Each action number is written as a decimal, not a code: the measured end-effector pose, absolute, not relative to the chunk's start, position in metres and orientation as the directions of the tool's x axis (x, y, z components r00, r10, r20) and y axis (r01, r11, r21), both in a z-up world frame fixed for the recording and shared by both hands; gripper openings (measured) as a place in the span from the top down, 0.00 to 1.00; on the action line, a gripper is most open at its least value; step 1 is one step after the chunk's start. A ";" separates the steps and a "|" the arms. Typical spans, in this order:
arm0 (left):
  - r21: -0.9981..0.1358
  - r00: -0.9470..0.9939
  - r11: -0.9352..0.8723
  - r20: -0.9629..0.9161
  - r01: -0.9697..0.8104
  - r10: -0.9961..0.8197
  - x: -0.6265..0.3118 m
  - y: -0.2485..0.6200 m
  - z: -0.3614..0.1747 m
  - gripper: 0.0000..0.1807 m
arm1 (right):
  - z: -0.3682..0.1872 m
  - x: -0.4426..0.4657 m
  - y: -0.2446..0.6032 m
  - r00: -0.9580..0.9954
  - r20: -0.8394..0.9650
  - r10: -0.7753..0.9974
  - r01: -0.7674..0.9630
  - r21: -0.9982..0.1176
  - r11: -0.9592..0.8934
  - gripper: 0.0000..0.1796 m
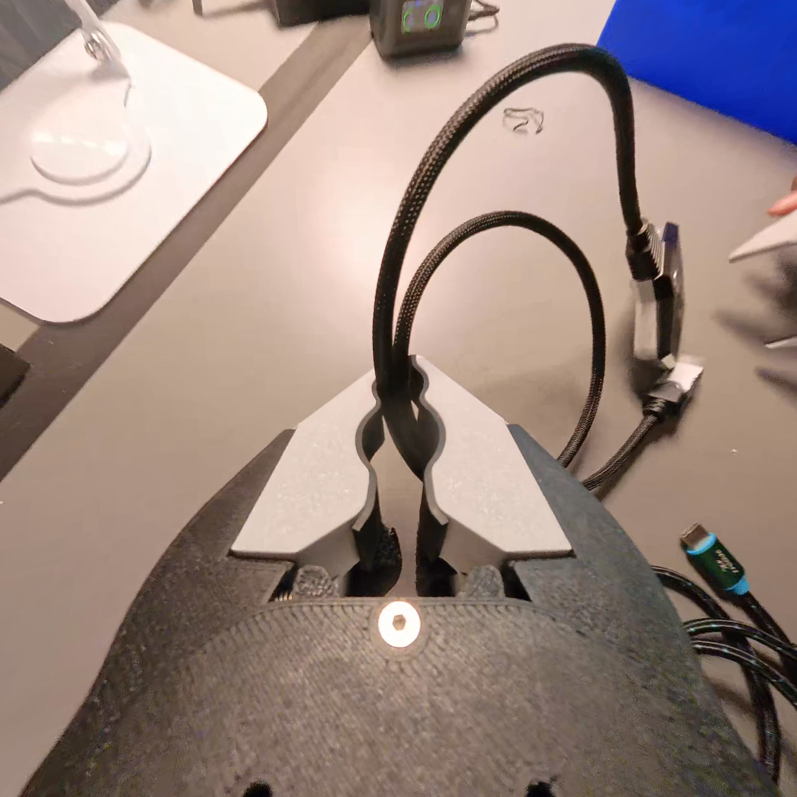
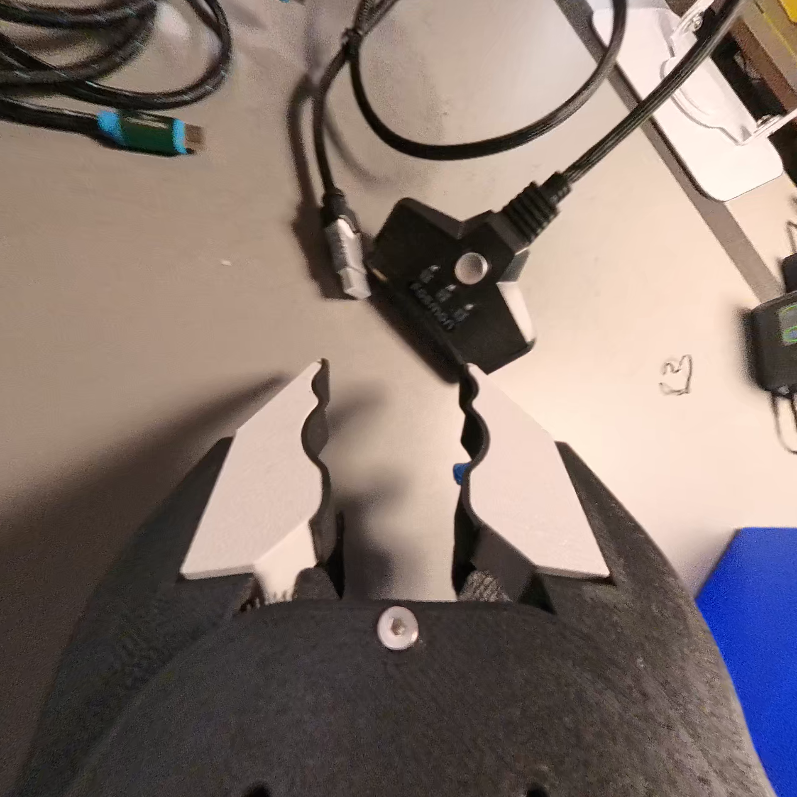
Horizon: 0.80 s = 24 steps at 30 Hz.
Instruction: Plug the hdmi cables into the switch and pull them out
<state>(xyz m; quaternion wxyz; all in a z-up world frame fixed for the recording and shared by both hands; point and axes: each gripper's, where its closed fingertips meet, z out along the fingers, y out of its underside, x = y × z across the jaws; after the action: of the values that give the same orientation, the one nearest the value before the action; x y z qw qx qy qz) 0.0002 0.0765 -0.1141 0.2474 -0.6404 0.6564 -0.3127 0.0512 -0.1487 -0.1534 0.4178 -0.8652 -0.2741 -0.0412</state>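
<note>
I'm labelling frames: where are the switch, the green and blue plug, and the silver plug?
switch point(image 2: 448, 276): right wrist view, black top face.
green and blue plug point(image 2: 146, 133): right wrist view, green body.
silver plug point(image 2: 345, 250): right wrist view, metal shell beside the switch.

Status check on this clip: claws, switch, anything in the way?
Left claw shut on black braided cable. Right claw open, just short of switch. Silver plug unplugged beside switch. Nothing blocking.

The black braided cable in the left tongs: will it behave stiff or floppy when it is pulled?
Probably fairly stiff: the black braided cable holds tall arches above the table without sagging. Since the left tongs pinch it tightly, it is unlikely to slip. Pulling may drag the small, seemingly light switch along.
</note>
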 end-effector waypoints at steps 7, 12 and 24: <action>-0.747 0.017 -0.071 0.080 -0.660 -0.997 0.004 0.106 -0.132 0.76 | -0.164 0.077 -0.089 0.786 0.338 0.519 0.601 -0.613 -0.512 0.51; -0.783 0.064 -0.084 0.057 -0.616 -0.996 -0.018 0.113 -0.123 0.66 | -0.171 0.072 -0.072 0.815 0.217 0.538 0.536 -0.637 -0.554 0.59; -0.591 -0.260 0.104 0.185 -0.800 -0.948 -0.130 0.015 -0.167 0.65 | -0.168 0.088 -0.056 0.944 0.226 0.240 0.328 -0.712 -0.621 0.66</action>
<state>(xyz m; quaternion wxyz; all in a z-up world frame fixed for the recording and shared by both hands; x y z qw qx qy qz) -0.1304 0.0151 -0.1667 0.1216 -0.5958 0.7331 -0.3045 0.0880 -0.0556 -0.1683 0.4057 -0.8986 -0.1582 -0.0541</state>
